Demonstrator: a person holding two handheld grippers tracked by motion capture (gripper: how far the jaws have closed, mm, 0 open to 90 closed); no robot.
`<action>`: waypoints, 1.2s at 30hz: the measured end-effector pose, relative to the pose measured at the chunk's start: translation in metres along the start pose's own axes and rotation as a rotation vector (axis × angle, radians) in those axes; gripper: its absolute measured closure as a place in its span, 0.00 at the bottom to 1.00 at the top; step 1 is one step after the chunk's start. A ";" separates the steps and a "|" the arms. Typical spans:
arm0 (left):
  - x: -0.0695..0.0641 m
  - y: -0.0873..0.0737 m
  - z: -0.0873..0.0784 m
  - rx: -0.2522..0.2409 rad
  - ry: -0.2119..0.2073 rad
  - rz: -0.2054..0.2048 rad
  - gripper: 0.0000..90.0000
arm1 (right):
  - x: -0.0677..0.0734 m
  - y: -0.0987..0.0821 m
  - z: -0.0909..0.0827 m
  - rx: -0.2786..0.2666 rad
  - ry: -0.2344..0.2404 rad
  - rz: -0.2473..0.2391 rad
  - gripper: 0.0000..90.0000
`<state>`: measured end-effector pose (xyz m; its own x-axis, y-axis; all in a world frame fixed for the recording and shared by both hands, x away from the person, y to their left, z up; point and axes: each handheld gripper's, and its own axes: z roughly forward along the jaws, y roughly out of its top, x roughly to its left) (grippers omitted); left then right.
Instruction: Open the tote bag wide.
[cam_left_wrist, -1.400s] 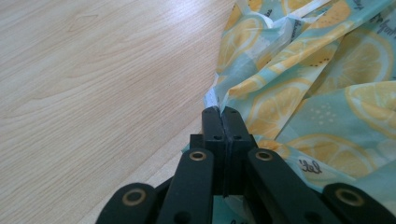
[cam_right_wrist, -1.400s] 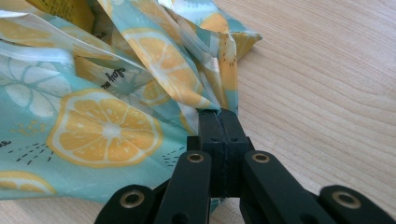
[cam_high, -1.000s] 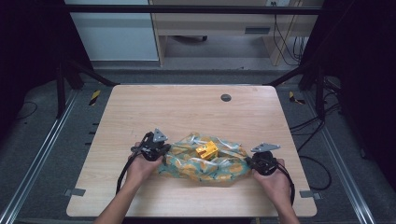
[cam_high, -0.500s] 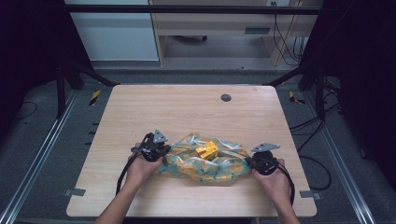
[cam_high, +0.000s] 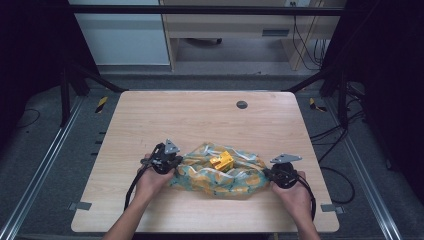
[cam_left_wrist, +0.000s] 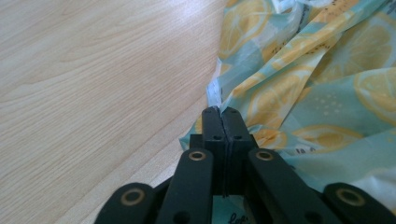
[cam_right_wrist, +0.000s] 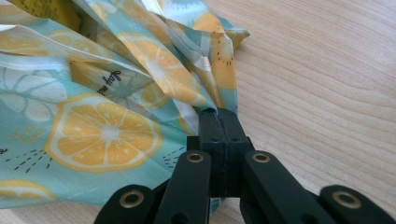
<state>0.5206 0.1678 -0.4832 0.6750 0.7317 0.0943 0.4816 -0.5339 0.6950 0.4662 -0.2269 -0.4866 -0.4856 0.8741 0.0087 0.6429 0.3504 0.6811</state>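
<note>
A crumpled cloth (cam_high: 220, 175) printed with lemons on pale teal lies near the table's front edge, with a small yellow object (cam_high: 222, 161) resting on top of it. My left gripper (cam_high: 172, 162) is at the cloth's left end, shut on its edge (cam_left_wrist: 215, 93). At the right end, my right gripper (cam_high: 270, 175) is shut on the cloth's edge (cam_right_wrist: 205, 100). In both gripper views the black jaws press together with fabric pinched between them. The cloth (cam_left_wrist: 317, 79) spreads to the right of the left gripper (cam_left_wrist: 220, 111) and to the left (cam_right_wrist: 93, 93) of the right gripper (cam_right_wrist: 218, 112).
The wooden table (cam_high: 200, 120) has a round dark grommet (cam_high: 242, 104) at the back right. Metal frame rails (cam_high: 40, 170) run along both sides. A cabinet and cables stand beyond the far edge.
Both grippers stay shut on the cloth's ends. The left one has shifted slightly; the cloth looks much the same.
</note>
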 end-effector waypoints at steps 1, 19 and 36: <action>0.000 0.000 -0.001 -0.007 0.005 -0.005 0.94 | 0.000 -0.001 -0.001 -0.013 0.004 -0.004 1.00; -0.008 0.020 -0.061 -0.234 0.049 -0.048 0.28 | 0.011 0.010 -0.047 -0.345 -0.040 0.001 0.17; 0.032 -0.011 -0.109 -0.215 0.125 -0.115 0.10 | -0.029 0.010 -0.072 -0.402 -0.166 0.101 0.07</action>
<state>0.4765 0.2435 -0.4105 0.5424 0.8359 0.0842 0.4119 -0.3520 0.8405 0.4441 -0.2727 -0.4272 -0.3090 0.9510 -0.0053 0.3850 0.1302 0.9137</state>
